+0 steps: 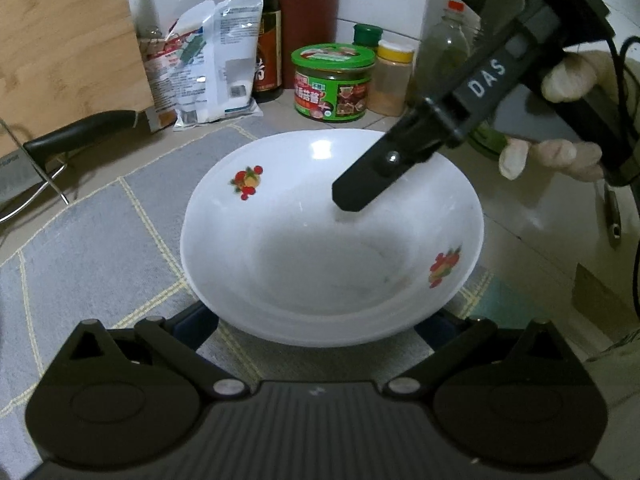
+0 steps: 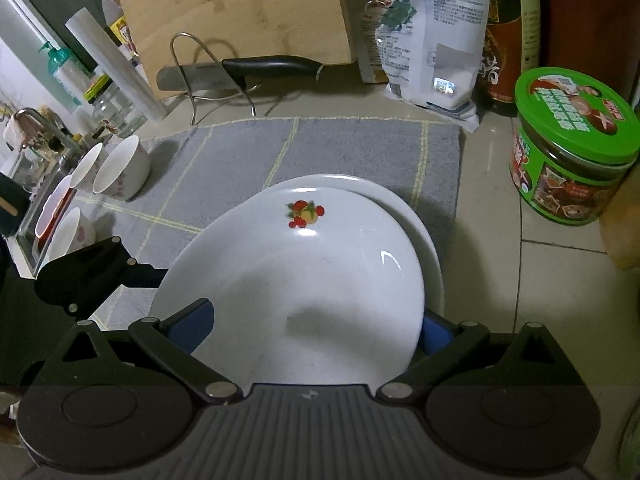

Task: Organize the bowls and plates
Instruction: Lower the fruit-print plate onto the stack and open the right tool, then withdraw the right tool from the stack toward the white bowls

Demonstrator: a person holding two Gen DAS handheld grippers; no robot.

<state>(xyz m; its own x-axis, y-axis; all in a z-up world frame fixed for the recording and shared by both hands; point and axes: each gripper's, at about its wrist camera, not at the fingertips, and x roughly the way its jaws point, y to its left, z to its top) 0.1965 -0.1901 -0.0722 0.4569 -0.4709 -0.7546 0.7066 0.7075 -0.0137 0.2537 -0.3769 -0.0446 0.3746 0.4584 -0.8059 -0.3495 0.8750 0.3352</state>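
- The left gripper (image 1: 316, 322) has its fingers wide. One stands on each side of the near rim of the upper plate (image 1: 332, 240), and neither seems to press on it.
- The right gripper (image 2: 312, 330) also has its fingers wide, and they stand astride the rim. One finger (image 1: 360, 188) lies over the inner slope of the plate and the other finger is under the rim. The pictures show no firm clamp.
- Between both pairs of fingers the upper plate sits in the lower plate (image 2: 424, 232), but it is shifted off centre. A crescent of the lower plate shows beyond the right fingers.
- The step in hand is probably to nest the two plates evenly. The fingers should close slowly on the rim only, because the glaze looks slippery. The upper plate should slide until the two rims match, and it should not be lifted high.
- The stack rests on the grey mat (image 2: 340, 148) ahead of the fingers, which will soften any small drop.
- Far to the left of the right fingers the small bowls (image 2: 120, 168) lie on their sides at the mat's edge and wait to be ordered.
- Far to the right, on the bench (image 2: 560, 280), stands the green jar (image 2: 572, 160). A wide swing could strike it.
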